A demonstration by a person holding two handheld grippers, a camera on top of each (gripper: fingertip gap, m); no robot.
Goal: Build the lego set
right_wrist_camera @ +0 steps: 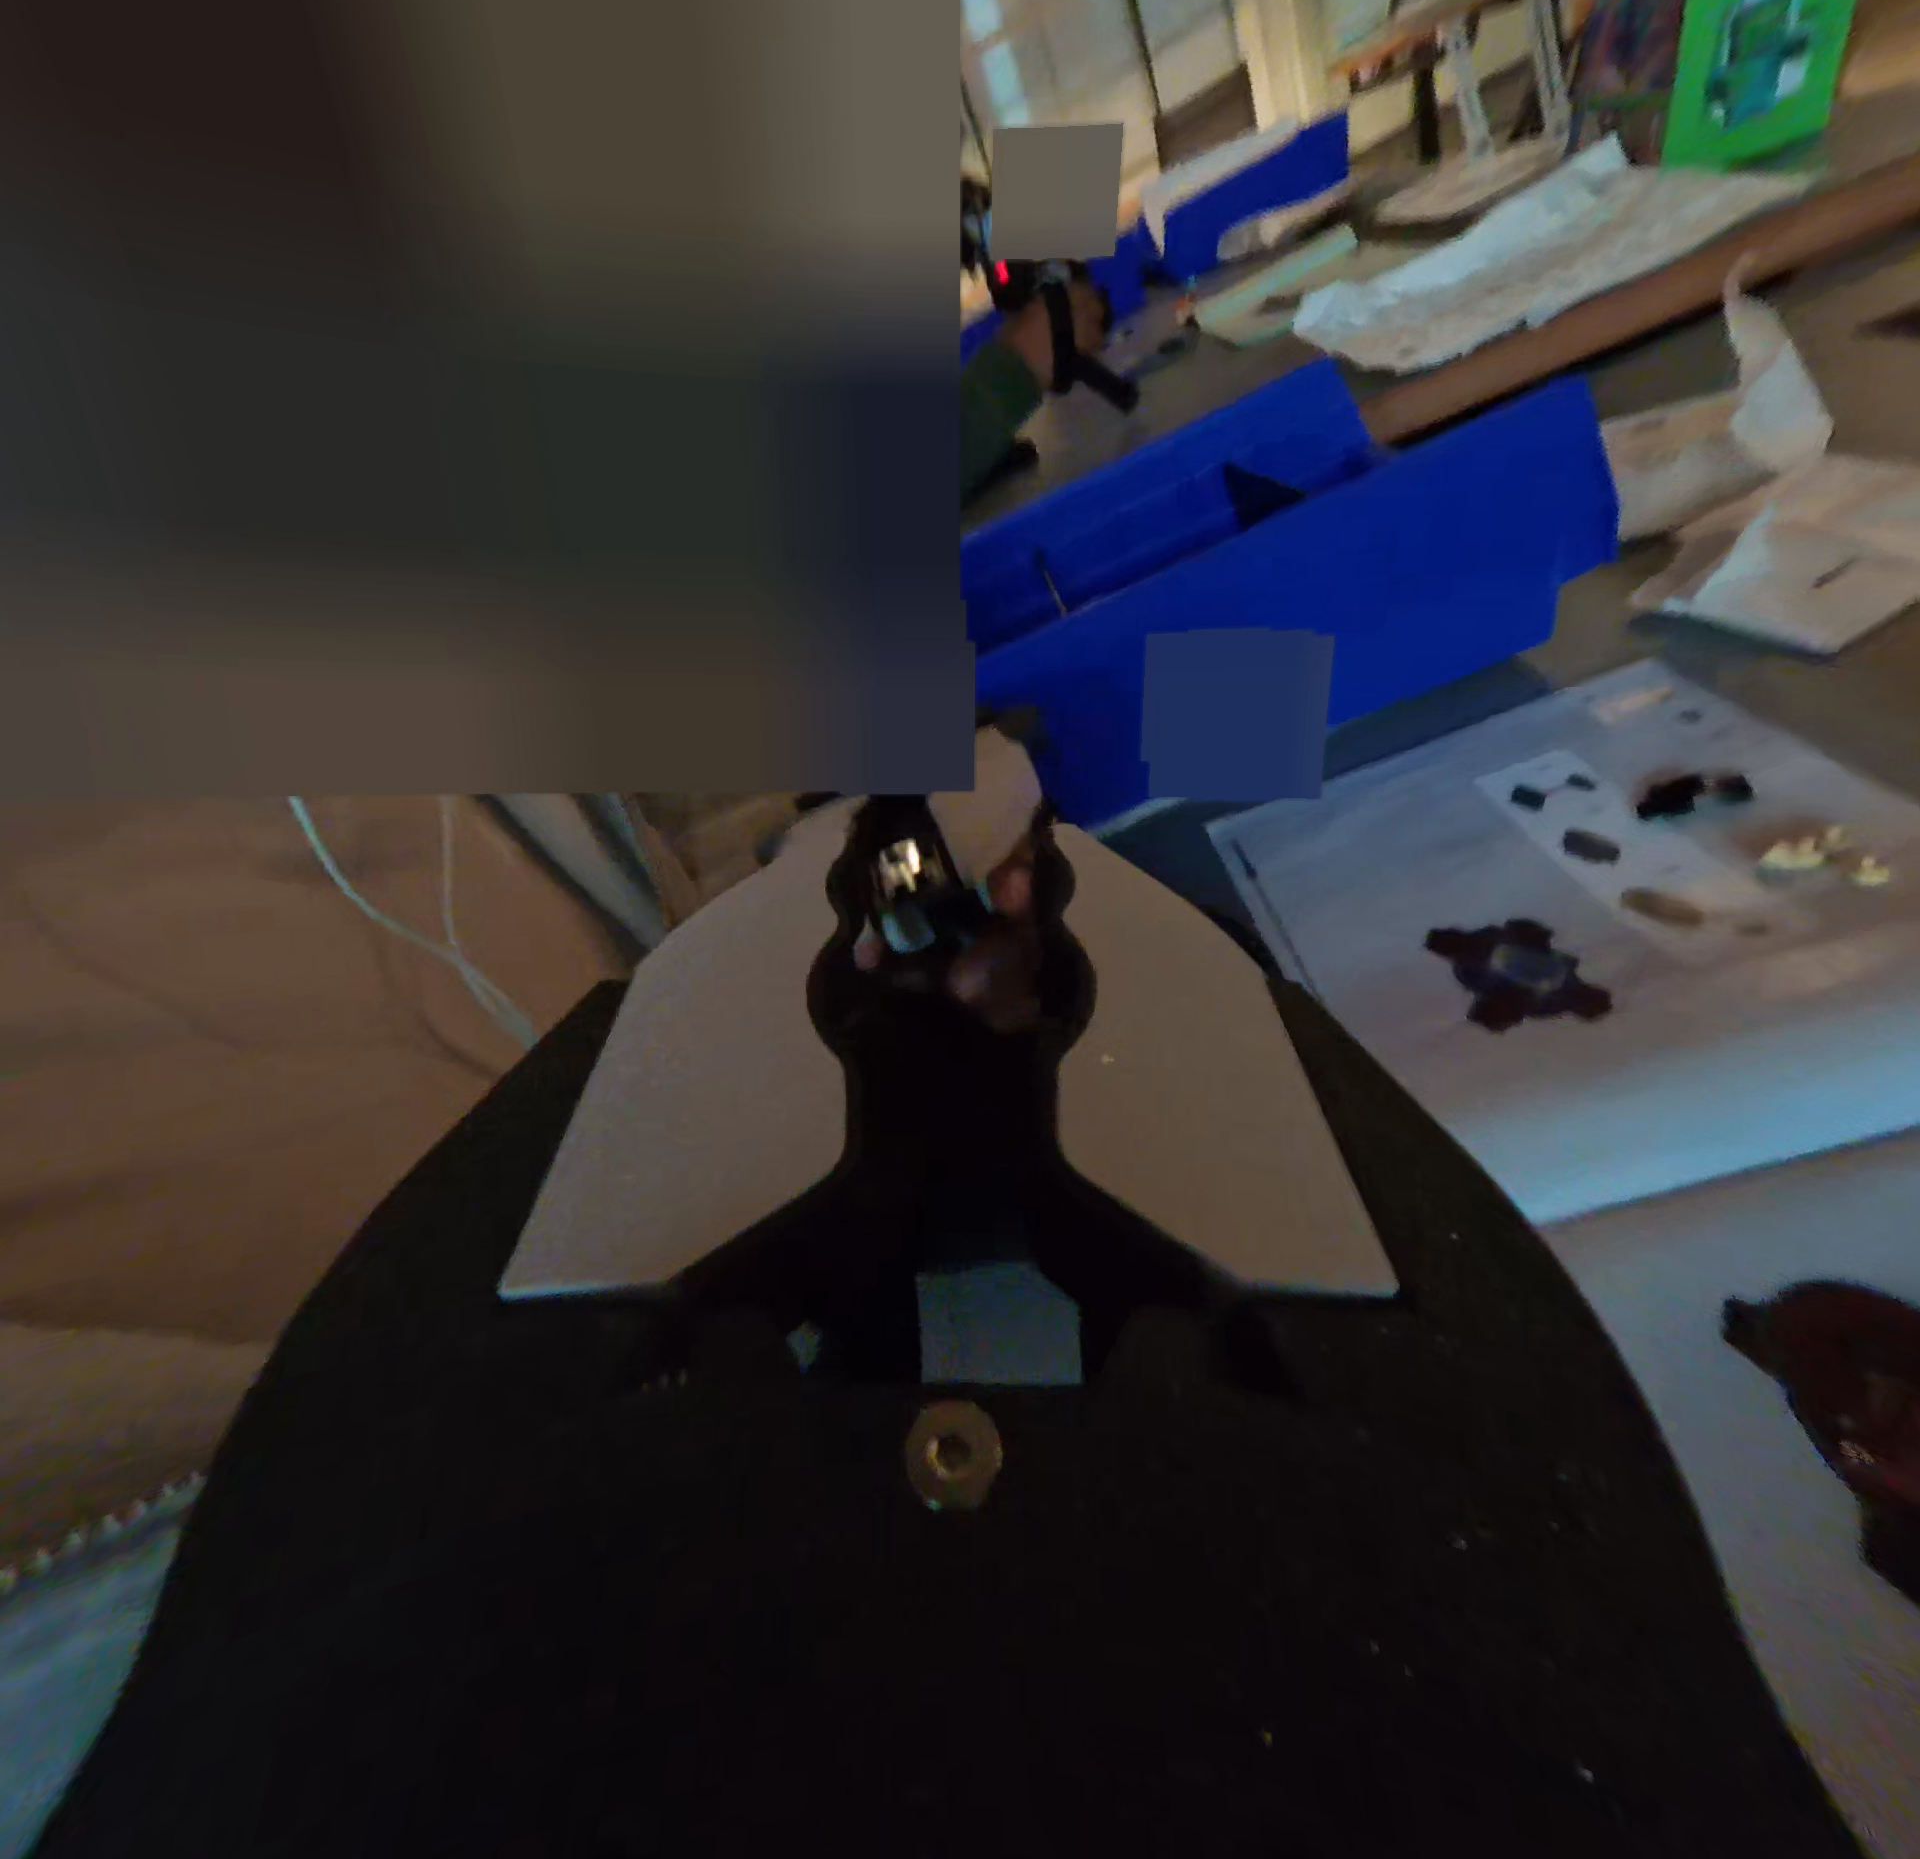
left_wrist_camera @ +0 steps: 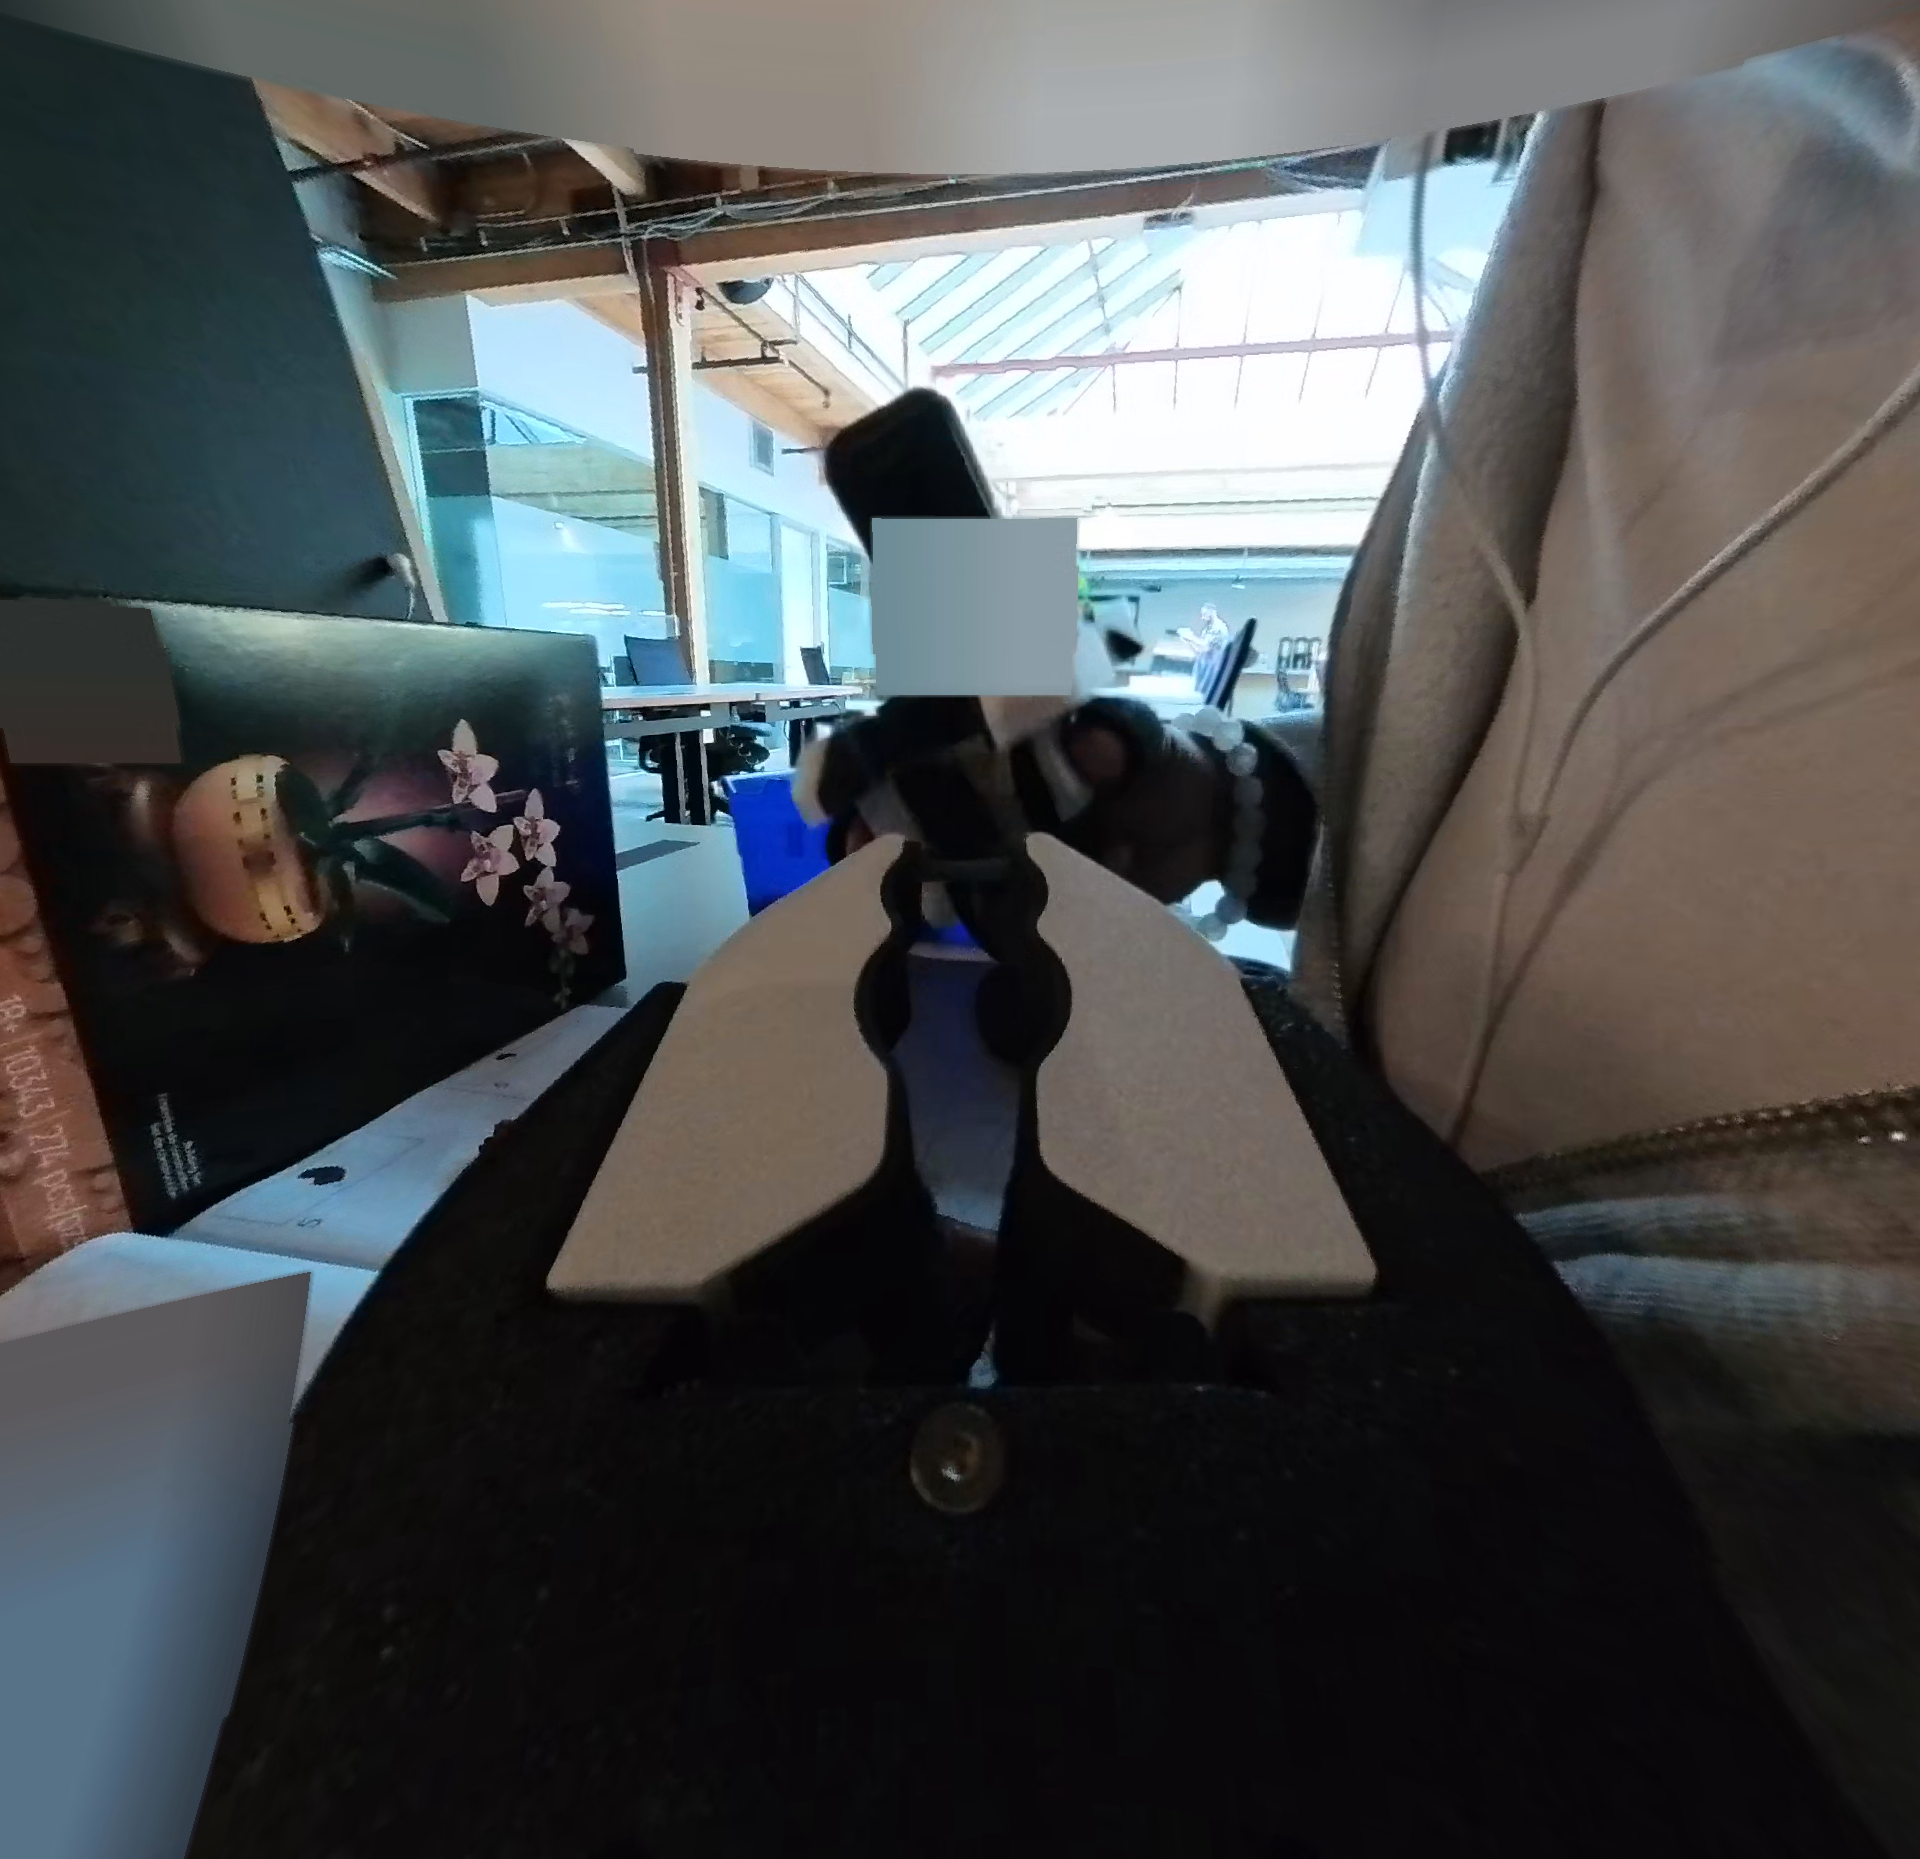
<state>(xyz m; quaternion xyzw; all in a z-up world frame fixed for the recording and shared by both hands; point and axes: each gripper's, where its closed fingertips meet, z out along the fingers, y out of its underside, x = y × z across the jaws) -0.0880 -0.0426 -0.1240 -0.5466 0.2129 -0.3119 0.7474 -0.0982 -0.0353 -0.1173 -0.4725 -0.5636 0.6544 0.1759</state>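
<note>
At the far left of my left wrist view a dark box printed with orchids stands on the white table. A blue bin sits farther off, to the right of the box. In the middle, my left claw is narrow, its two tips closed on a small dark piece that fills the gap between them. Just beyond the tips a black slab-shaped device rises up, tilted to the left. To the right of it is my right hand, with a pale bead bracelet at the wrist. My beige jacket fills the right side.

In my right wrist view the jacket lies at the near left. My right claw is in the middle, its jaws standing wider than the left one's. Something shiny and black and a reddish-brown lump show between the fingers. The picture is blurred there, so I cannot tell whether the pads press on anything. Blue bins stand beyond the tips to the right. Near right, a white sheet carries small parts and a dark star-shaped piece. A dark brown lump lies at the right edge, and a green box stands far off.
</note>
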